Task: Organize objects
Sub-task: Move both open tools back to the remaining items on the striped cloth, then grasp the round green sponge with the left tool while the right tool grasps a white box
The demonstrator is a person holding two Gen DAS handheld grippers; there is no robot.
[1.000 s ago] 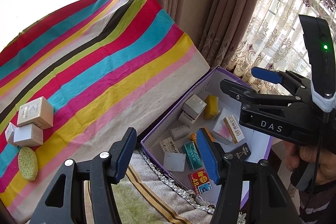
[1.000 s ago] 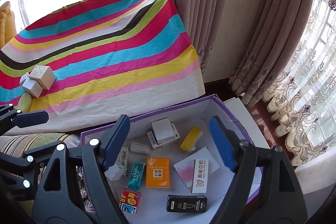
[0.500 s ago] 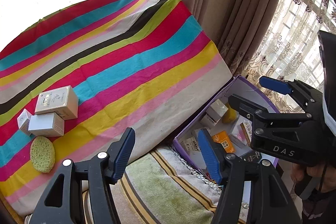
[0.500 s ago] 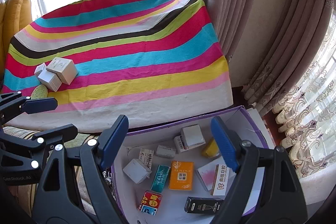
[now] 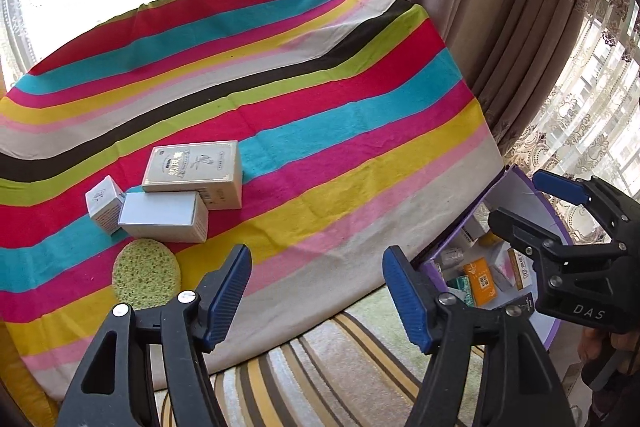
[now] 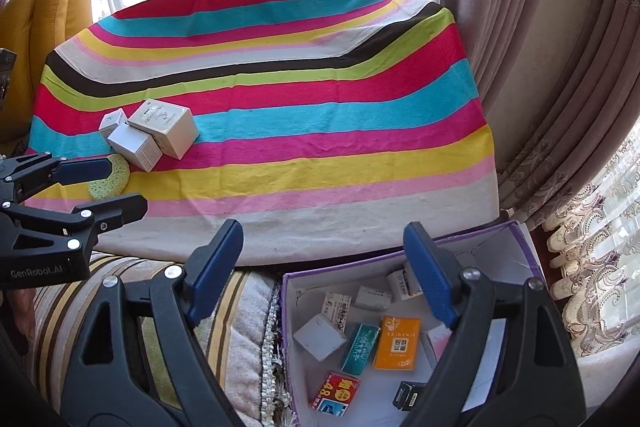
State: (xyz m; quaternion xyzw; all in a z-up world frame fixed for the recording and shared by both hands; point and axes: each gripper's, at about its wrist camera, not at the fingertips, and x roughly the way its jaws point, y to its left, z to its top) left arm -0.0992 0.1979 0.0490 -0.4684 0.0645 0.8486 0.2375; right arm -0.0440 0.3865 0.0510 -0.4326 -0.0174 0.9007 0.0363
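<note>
Since three boxes and a sponge await sorting into the purple box, I hold both the left gripper and right gripper apart, empty.

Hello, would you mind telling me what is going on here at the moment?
A person is tidying small items with a handheld gripper in each hand. Both the left gripper and the right gripper are open and hold nothing. Three pale boxes and a green sponge sit together on the striped cloth. Beside it, the purple box already holds an orange packet, a teal packet and other small cartons. The left gripper points toward the cloth, the right toward the box.
</note>
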